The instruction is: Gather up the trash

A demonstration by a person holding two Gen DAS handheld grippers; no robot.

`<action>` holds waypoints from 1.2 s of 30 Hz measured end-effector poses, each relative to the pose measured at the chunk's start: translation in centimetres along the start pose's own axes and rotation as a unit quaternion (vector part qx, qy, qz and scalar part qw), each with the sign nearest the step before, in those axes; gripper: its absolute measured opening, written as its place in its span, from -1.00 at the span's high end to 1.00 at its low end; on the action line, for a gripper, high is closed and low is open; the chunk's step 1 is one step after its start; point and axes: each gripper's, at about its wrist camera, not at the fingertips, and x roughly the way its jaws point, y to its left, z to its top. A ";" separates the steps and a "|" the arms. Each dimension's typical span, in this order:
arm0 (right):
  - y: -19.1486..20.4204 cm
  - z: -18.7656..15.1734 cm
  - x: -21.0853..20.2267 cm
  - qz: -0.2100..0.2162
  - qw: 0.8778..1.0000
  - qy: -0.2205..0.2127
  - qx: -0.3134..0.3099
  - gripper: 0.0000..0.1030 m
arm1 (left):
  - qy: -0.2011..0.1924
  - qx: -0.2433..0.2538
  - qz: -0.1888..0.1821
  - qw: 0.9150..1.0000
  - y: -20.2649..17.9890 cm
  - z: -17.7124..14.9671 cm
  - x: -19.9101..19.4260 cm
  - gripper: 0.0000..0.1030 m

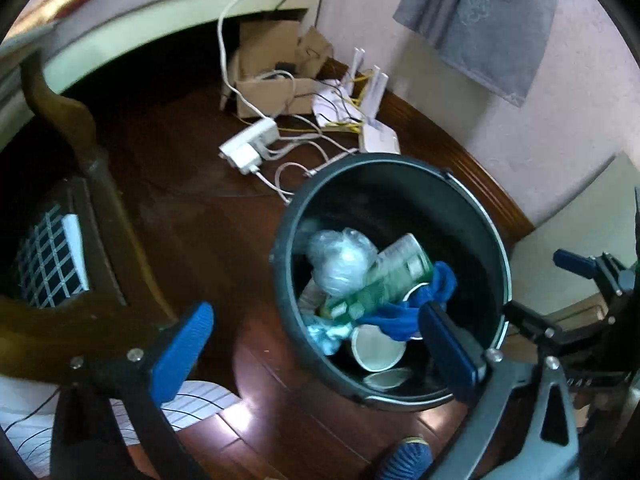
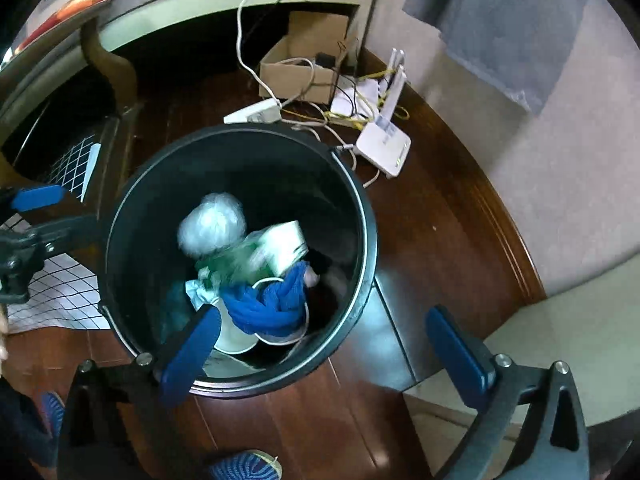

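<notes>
A dark round bin (image 1: pixel 280 268) stands on the wooden floor, seen from above. In it lie a crumpled clear plastic bag (image 1: pixel 340 260), a green plastic bottle (image 1: pixel 384 280), a blue cloth (image 1: pixel 400 320) and white paper cups (image 1: pixel 376 350). My left gripper (image 1: pixel 316 348) hangs open over the bin's near rim with nothing between its blue pads. In the right wrist view the bin (image 2: pixel 240 133) holds the same bag (image 2: pixel 212 224), blue cloth (image 2: pixel 268 304) and bottle (image 2: pixel 256 260), blurred. My right gripper (image 2: pixel 324 354) is open and empty, its left finger over the rim.
Behind the bin lie a white power strip (image 1: pixel 250 146), a router (image 2: pixel 384 146), loose cables and an open cardboard box (image 2: pixel 300 68). A dark wooden chair leg (image 1: pixel 80 152) stands left. A wall with a grey towel (image 1: pixel 488 20) is right. A blue shoe (image 2: pixel 244 466) is near.
</notes>
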 end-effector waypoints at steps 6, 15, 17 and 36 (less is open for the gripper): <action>0.6 0.2 -0.9 0.000 1.000 -0.013 0.003 -1.00 | -0.015 0.007 0.026 1.000 0.2 -0.4 -1.1 -0.99; 2.0 0.5 -4.1 0.016 0.999 -0.040 0.004 -1.00 | -0.043 -0.003 0.039 0.998 1.3 -0.6 -4.1 -0.99; 2.6 0.5 -5.1 0.017 0.999 -0.050 -0.001 -1.00 | -0.049 -0.006 0.042 0.998 1.4 -0.6 -4.9 -0.99; 6.9 1.5 -15.9 0.042 0.991 -0.126 -0.006 -1.00 | -0.133 -0.019 0.086 0.987 3.4 -2.3 -15.7 -0.99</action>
